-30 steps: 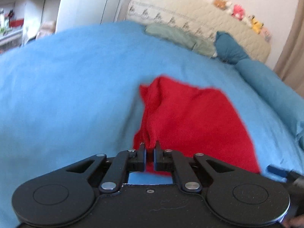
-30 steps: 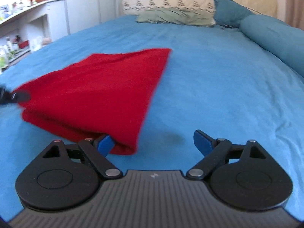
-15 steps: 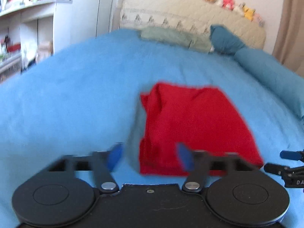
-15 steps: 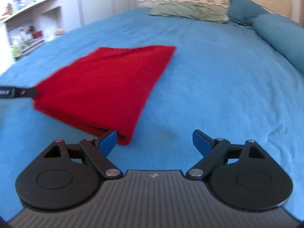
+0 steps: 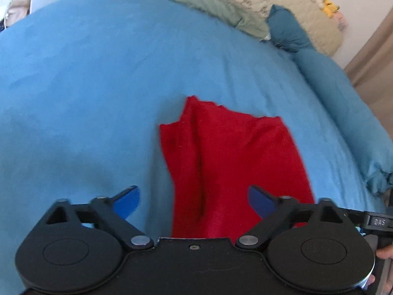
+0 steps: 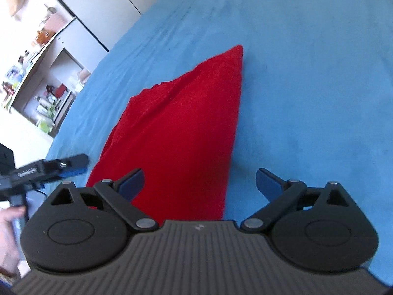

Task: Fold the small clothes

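Note:
A small red garment [image 5: 231, 162] lies folded on the blue bedspread [image 5: 86, 86], with a lengthwise crease near its left side. My left gripper [image 5: 194, 200] is open and empty, its jaws straddling the garment's near end just above it. In the right wrist view the same garment [image 6: 181, 132] runs away from me to a pointed far corner. My right gripper [image 6: 199, 184] is open and empty over the garment's near right edge. The left gripper [image 6: 49, 169] also shows at the left of the right wrist view.
Pillows [image 5: 216, 2] and a blue bolster [image 5: 339, 91] lie at the head of the bed, with a cream headboard [image 5: 307, 7] and plush toys behind. White shelves and cabinets [image 6: 49, 56] stand beyond the bed's left side.
My left gripper let go of the red garment's near edge and opened wide. Both grippers tilted down over the garment, which now lies flat.

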Demonstrator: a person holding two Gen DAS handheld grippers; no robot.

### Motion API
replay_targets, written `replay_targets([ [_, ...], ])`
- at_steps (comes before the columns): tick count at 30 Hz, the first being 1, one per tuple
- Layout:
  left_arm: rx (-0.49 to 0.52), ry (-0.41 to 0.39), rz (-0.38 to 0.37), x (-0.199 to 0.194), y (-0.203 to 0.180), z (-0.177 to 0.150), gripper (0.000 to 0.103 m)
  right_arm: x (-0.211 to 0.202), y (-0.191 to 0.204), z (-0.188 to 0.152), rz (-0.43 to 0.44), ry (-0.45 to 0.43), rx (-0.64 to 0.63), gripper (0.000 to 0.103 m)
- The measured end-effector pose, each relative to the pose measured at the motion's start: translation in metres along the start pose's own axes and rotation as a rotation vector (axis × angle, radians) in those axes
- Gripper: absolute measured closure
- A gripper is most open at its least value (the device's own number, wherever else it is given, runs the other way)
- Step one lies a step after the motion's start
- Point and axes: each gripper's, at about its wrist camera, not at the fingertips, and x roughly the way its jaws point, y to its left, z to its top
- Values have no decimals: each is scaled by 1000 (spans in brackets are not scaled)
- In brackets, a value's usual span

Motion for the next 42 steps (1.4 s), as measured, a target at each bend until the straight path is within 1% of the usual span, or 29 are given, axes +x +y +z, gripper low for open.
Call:
replay_targets([
  [1,5,15,-3,7,0,1,21,7,1,1,-5,12,-4,0],
  [2,12,28,0,12,0,1,23,14,2,2,-16,21,-5,0],
  [3,24,39,4,17,-1,1,28,18,2,2,-24,23,-4,0],
  [4,36,44,2,21,-2,0,33,22,1,2,-26,18,-3,0],
  [5,41,43,-3,23,-2,-2,35,26,1,4,-26,8,-3,1],
  [6,38,35,-8,24,-2,-3,42,28,1,4,-25,-10,-3,5],
  [7,27,31,-24,25,-2,-4,59,29,3,2,-16,-19,-2,19],
  [8,15,33,-40,26,-3,-4,66,30,4,2,-3,-21,0,29],
  [9,10,24,-31,25,-6,-5,71,30,9,1,-20,-37,-12,32],
  [10,17,17,-17,23,-10,-5,75,30,13,0,-36,-49,-40,43],
  [11,35,11,-2,21,-15,-6,76,28,18,-1,-50,-59,-64,53],
  [13,66,-6,16,14,-26,-5,78,20,24,-2,-66,-80,-83,59],
  [17,106,-52,1,-11,-45,-7,79,-8,38,-2,-73,-119,-103,63],
  [19,135,-64,6,-26,-61,-13,80,-30,45,-7,-74,-140,-147,64],
  [20,139,-72,-3,-34,-69,-18,80,-45,46,-12,-72,-149,-164,64],
  [22,137,-88,-29,-53,-85,-33,80,-75,45,-23,-65,-165,-170,64],
  [25,160,-105,-58,-79,-114,-65,80,-126,37,-51,-74,-192,-204,64],
  [27,187,-109,-65,-90,-135,-92,79,-153,30,-75,-94,-202,-231,64],
  [29,198,-98,-70,-92,-152,-118,79,-171,23,-97,-112,-200,-232,64],
  [32,209,-67,-71,-82,-166,-151,79,-181,5,-132,-143,-179,-235,64],
  [35,218,-31,-44,-65,-172,-176,79,-178,-28,-162,-135,-152,-183,63],
  [37,226,-26,-7,-57,-171,-190,79,-173,-49,-176,-137,-151,-134,63],
  [40,232,-26,1,-54,-168,-197,76,-172,-68,-189,-98,-177,-66,59],
  [41,232,-30,2,-57,-166,-195,73,-174,-71,-192,-90,-183,-56,58],
  [42,235,-40,13,-61,-165,-195,69,-178,-73,-193,-83,-191,-49,55],
])
